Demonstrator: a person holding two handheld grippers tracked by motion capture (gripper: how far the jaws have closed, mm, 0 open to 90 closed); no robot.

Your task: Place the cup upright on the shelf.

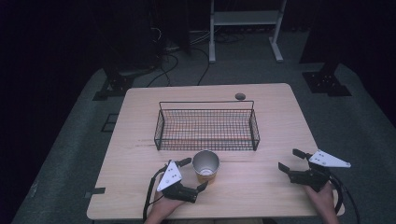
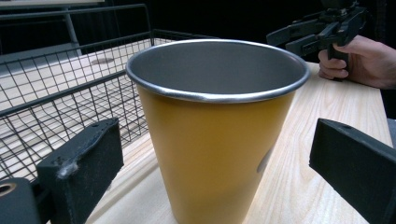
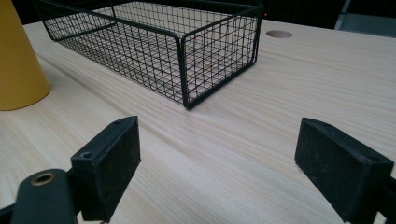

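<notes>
Pale wood table [image 1: 140, 186], dark room. Yellow metal cup [image 2: 212, 135] upright between wide-open left tongs [image 1: 196, 175], untouched: likely light, rigid, slick; best gripped mid-wall. Right tongs [image 1: 287, 161] open, empty.

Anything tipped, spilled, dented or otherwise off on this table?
Nothing stands out. The yellow cup stands upright and empty between the open left tongs, just in front of the wire basket, which sits square on the table.

Black wire basket [image 1: 207, 125] on pale wooden table [image 1: 275, 121], white frame [image 1: 245, 18] beyond.
</notes>
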